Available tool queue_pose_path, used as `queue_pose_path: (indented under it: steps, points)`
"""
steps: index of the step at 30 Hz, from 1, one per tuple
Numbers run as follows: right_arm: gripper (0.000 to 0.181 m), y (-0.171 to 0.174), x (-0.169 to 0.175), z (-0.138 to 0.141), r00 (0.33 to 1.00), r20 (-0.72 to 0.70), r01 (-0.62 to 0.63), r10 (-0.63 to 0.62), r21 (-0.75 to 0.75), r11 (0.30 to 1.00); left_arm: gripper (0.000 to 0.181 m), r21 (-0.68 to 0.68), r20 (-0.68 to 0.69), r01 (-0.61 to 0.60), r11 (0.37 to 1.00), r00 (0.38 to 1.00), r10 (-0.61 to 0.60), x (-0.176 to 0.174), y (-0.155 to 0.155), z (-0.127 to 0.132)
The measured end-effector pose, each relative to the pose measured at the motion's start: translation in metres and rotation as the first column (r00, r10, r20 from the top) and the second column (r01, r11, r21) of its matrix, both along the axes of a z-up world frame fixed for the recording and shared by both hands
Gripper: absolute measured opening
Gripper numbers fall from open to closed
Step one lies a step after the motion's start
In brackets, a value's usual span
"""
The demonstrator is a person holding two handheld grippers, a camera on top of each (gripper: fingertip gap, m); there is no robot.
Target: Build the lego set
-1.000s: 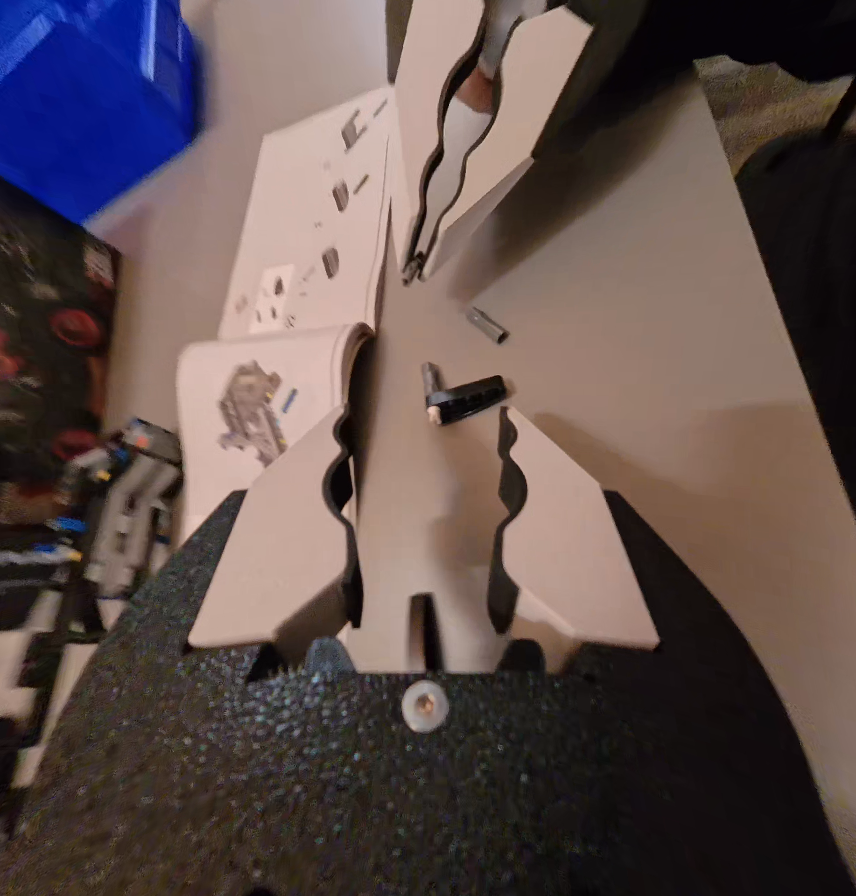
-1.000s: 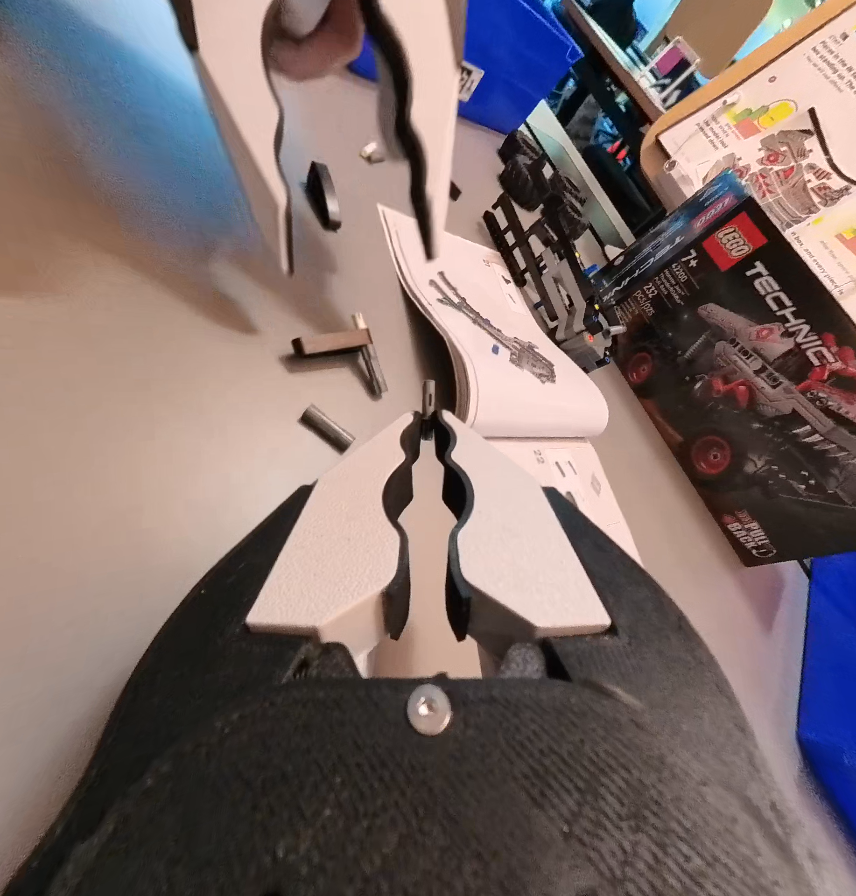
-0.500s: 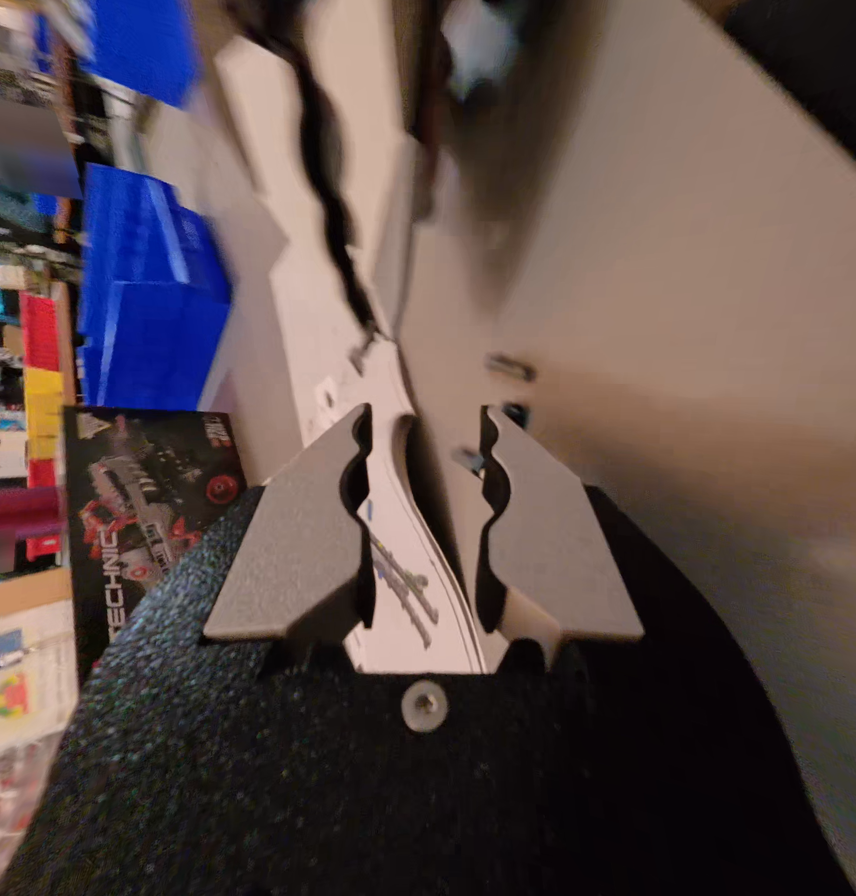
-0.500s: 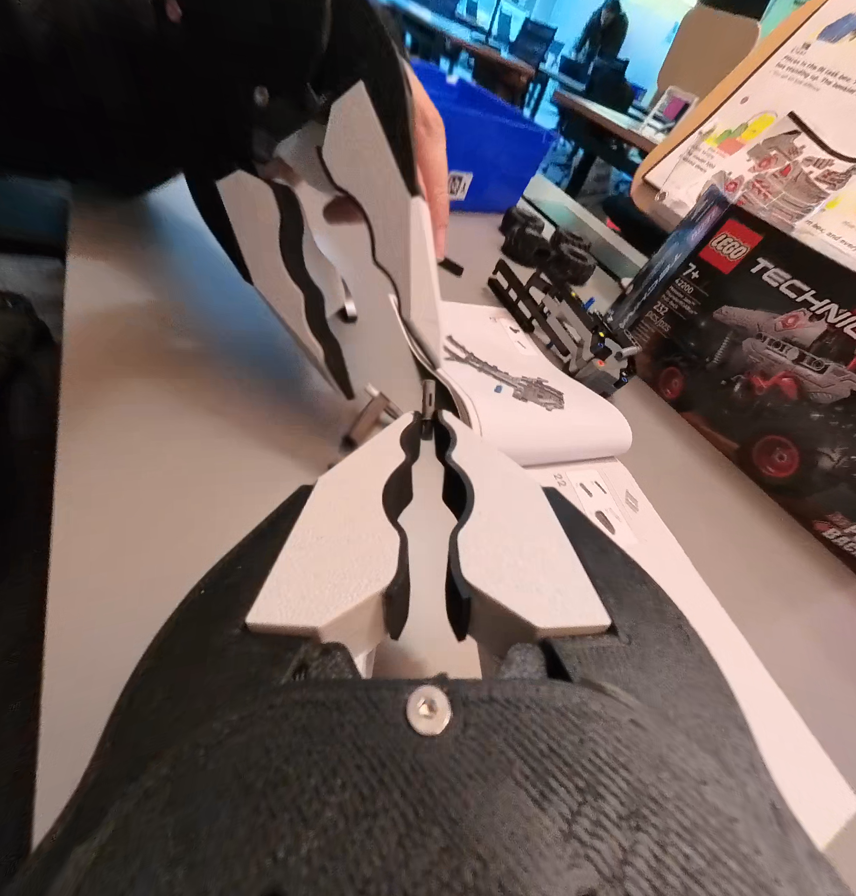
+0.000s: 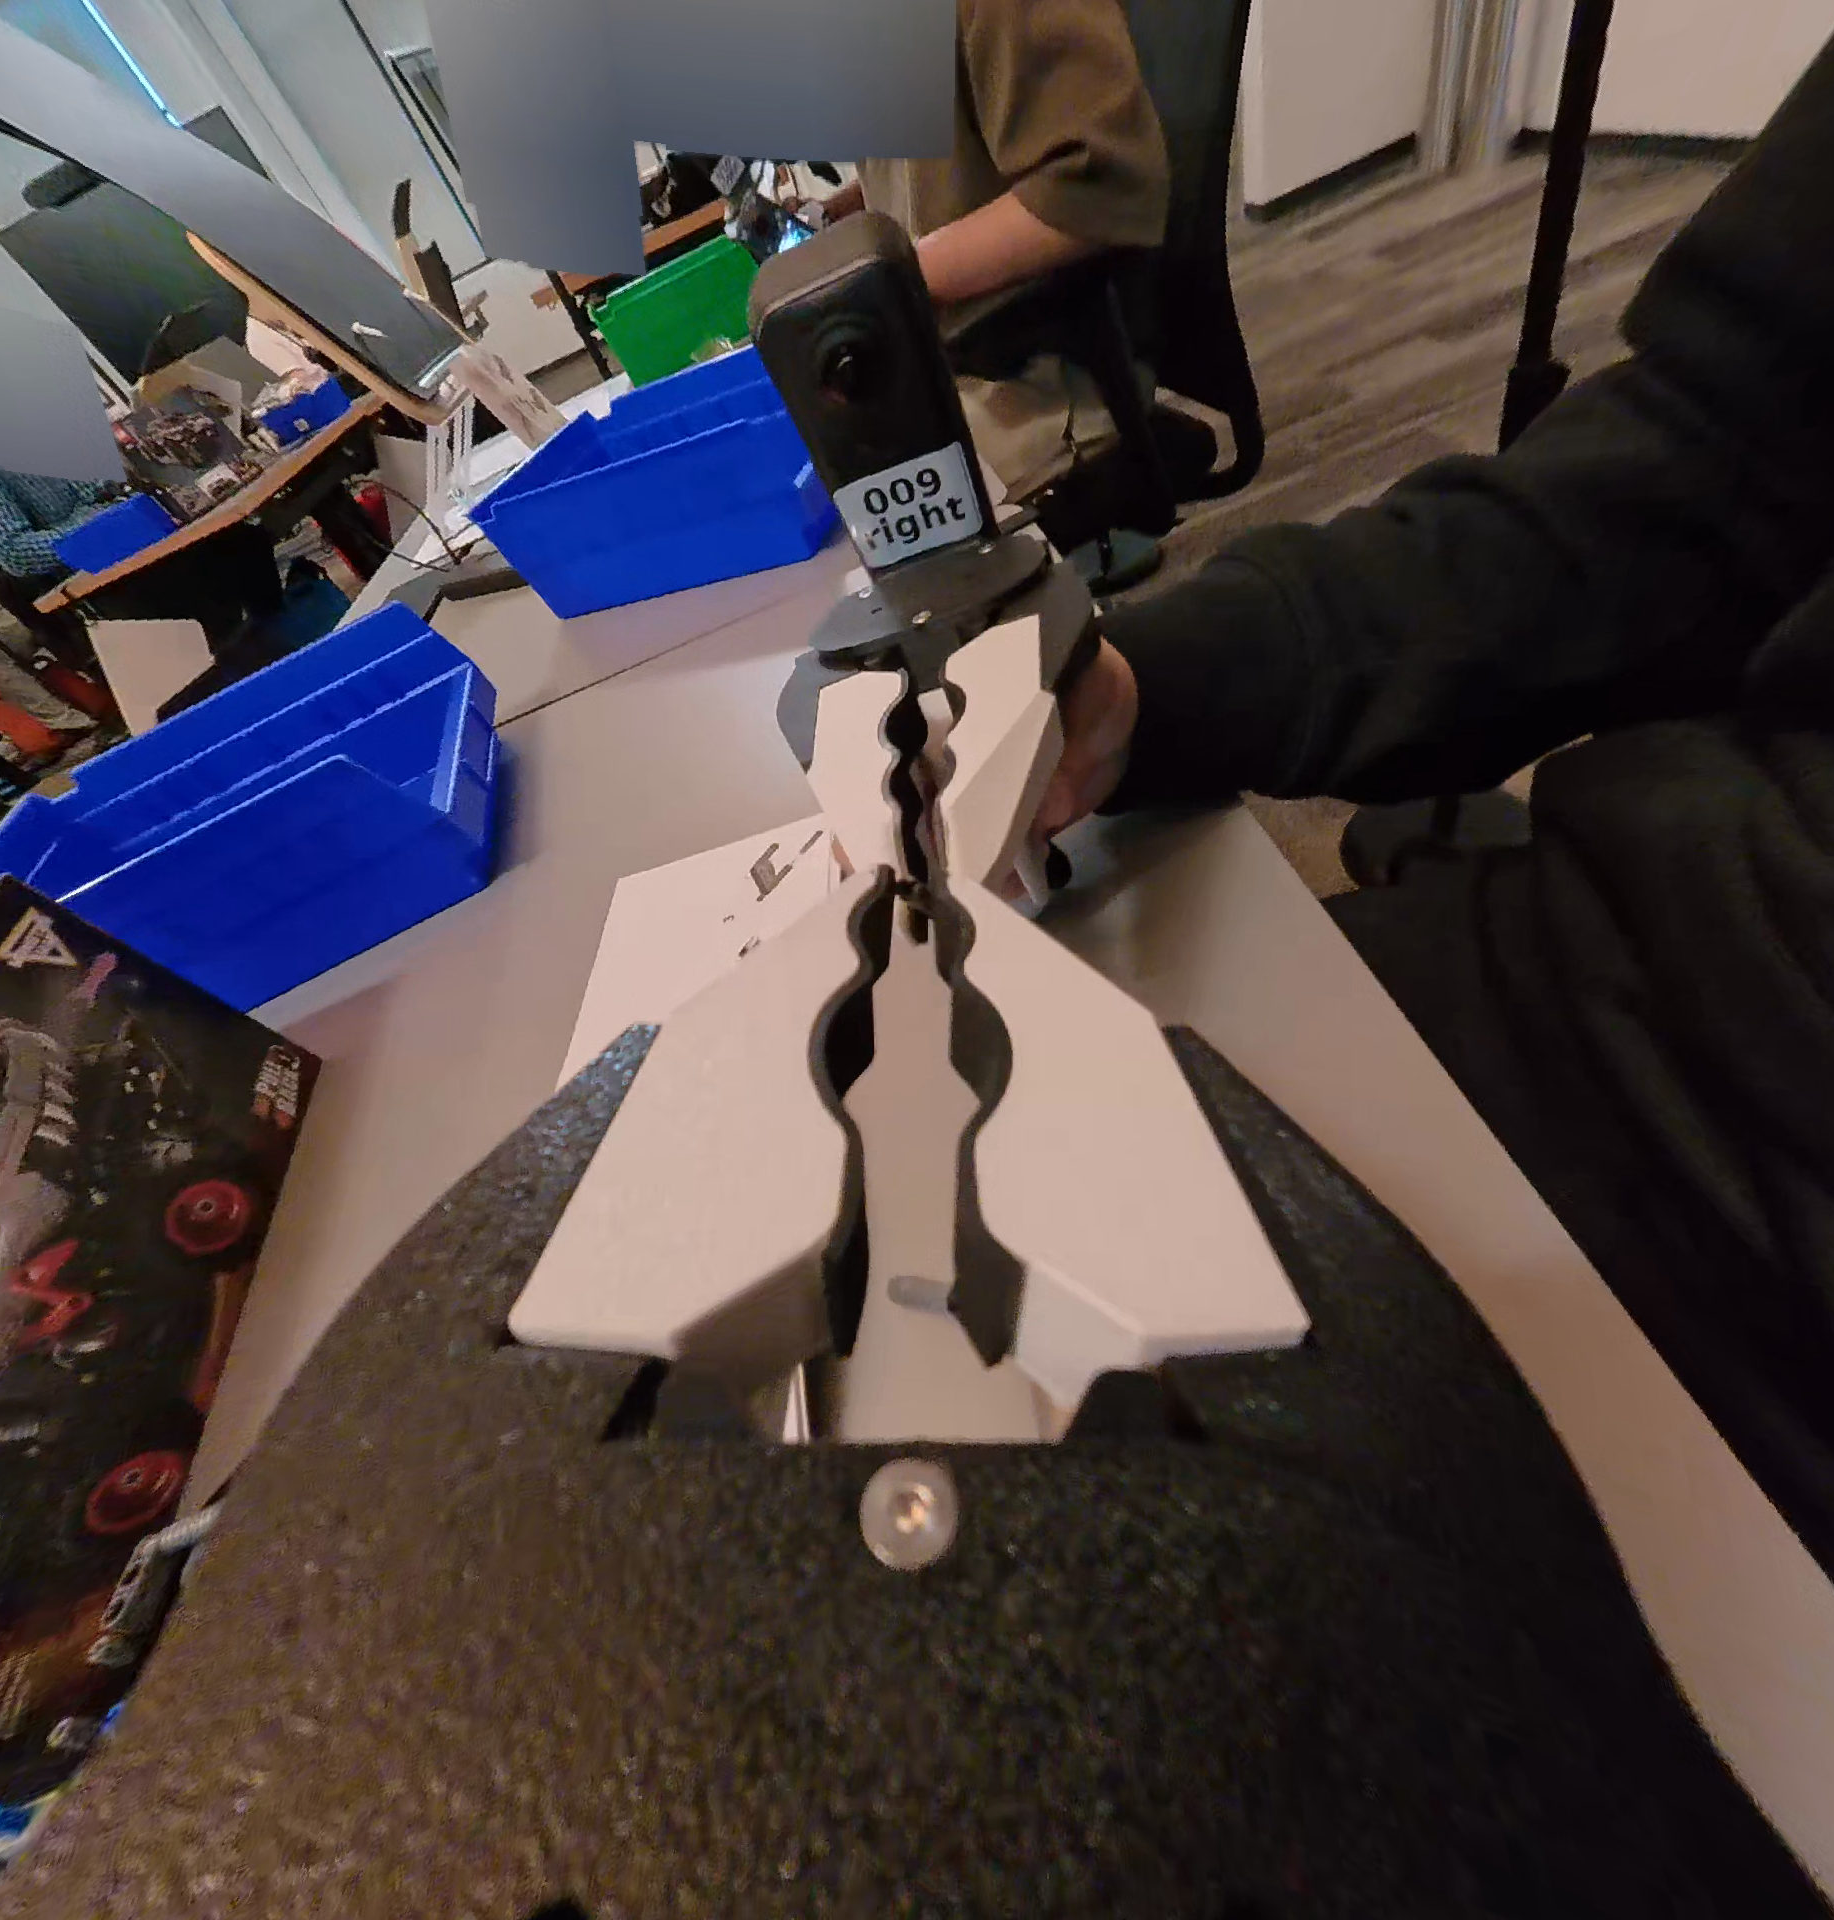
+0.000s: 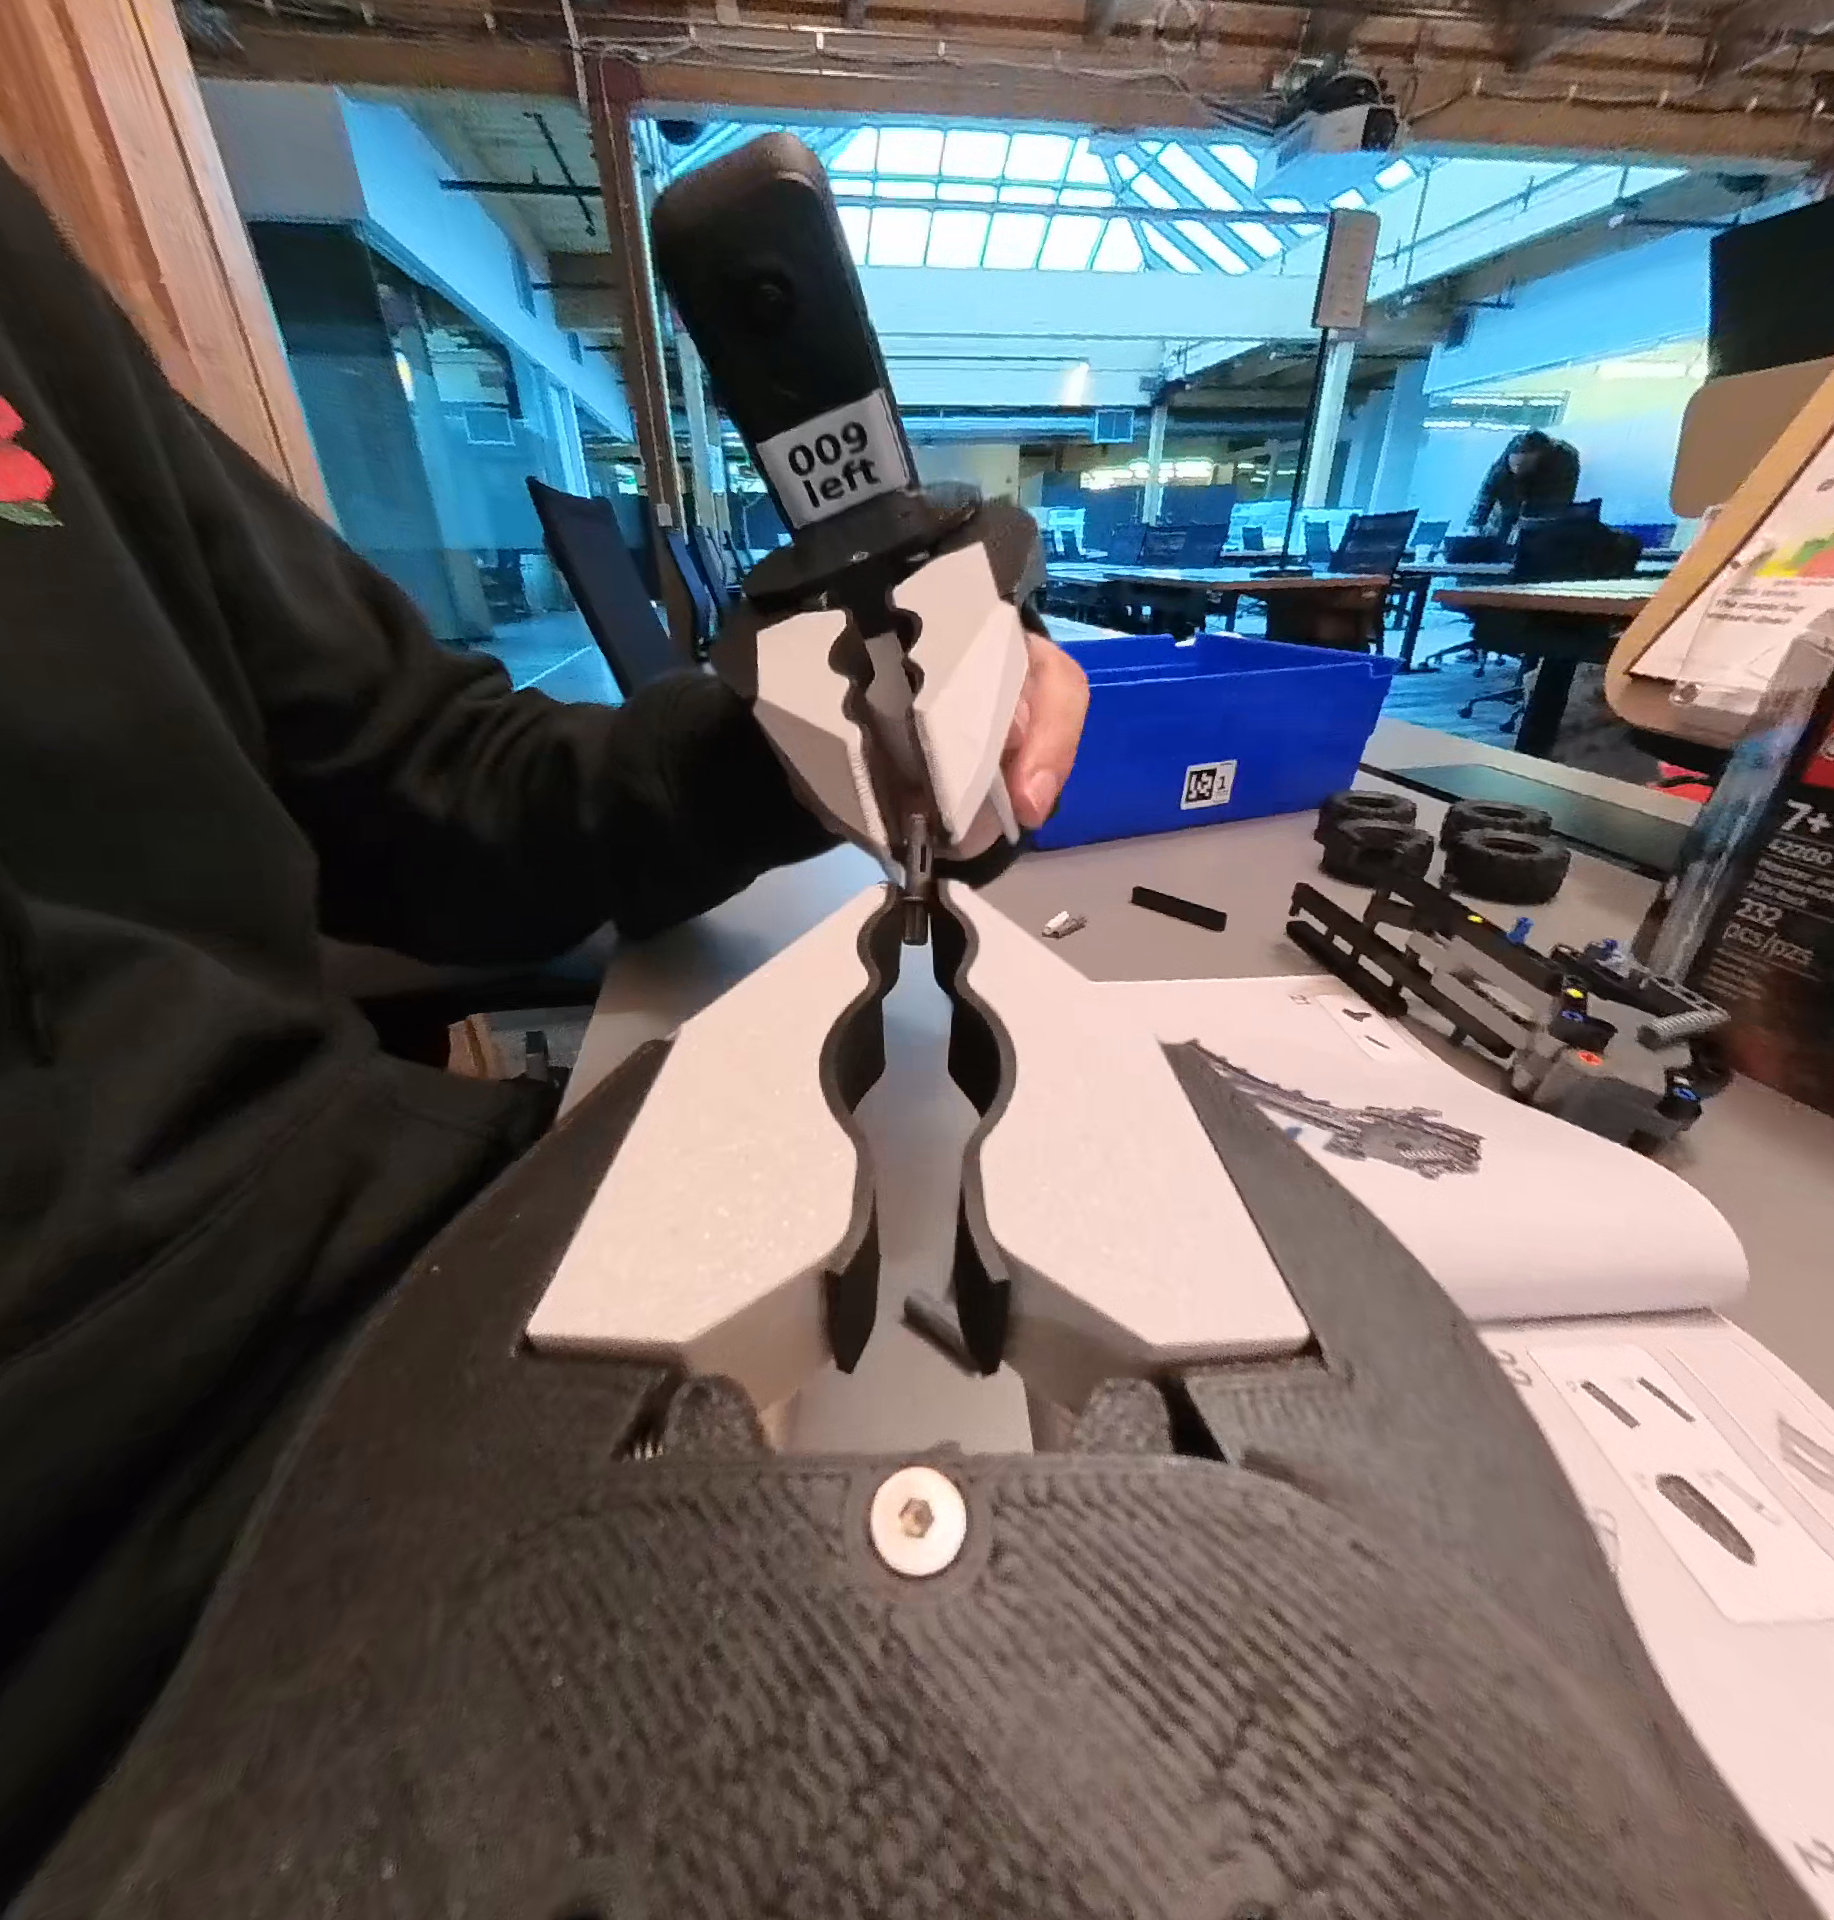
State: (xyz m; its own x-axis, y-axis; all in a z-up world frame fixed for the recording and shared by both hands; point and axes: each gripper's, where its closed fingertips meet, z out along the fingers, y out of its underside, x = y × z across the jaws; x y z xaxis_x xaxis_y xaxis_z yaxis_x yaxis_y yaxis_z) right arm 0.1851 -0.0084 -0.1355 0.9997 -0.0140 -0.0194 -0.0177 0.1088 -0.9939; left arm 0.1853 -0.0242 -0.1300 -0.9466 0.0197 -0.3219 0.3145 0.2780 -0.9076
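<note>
Both grippers are raised above the grey table (image 5: 1256, 997) and face each other tip to tip. My left gripper (image 5: 905, 902) is shut on a small black lego piece (image 6: 915, 836). My right gripper (image 6: 918, 916) is shut on a small dark pin (image 6: 918, 920). The two pieces meet between the tips, and the joint is too small to make out. The right gripper also shows in the left wrist view (image 5: 918, 878), the left gripper in the right wrist view (image 6: 908, 831). A loose grey pin (image 6: 934, 1320) lies on the table below.
An open instruction booklet (image 6: 1464, 1174) lies beside a part-built black and grey chassis (image 6: 1495, 987), several tyres (image 6: 1443, 842), a black beam (image 6: 1178, 907) and the set's box (image 5: 92, 1247). Blue bins (image 5: 269, 831) stand at the table's far side. Less than 4 cm separates the two grippers' tips.
My left gripper has closed on the black piece that lay on the table and lifted it. Both grippers have risen and swung level, so their tips now meet.
</note>
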Motion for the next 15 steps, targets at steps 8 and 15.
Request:
queue_pose_path:
  steps: [8, 15]
  points:
    - [0.003, 0.003, 0.0, 0.0007, 0.998, 0.05, 0.042, -0.042, 0.014, 0.999, 0.002, 0.001, -0.084, -0.013, 1.0, 0.996, 0.013, -0.0027, -0.0019, -0.0016]
    - [0.003, 0.0012, 0.0087, 0.0035, 0.969, 0.165, 0.185, -0.186, 0.02, 0.983, 0.002, 0.073, -0.186, -0.064, 0.995, 0.979, 0.077, 0.0049, -0.0053, 0.0]
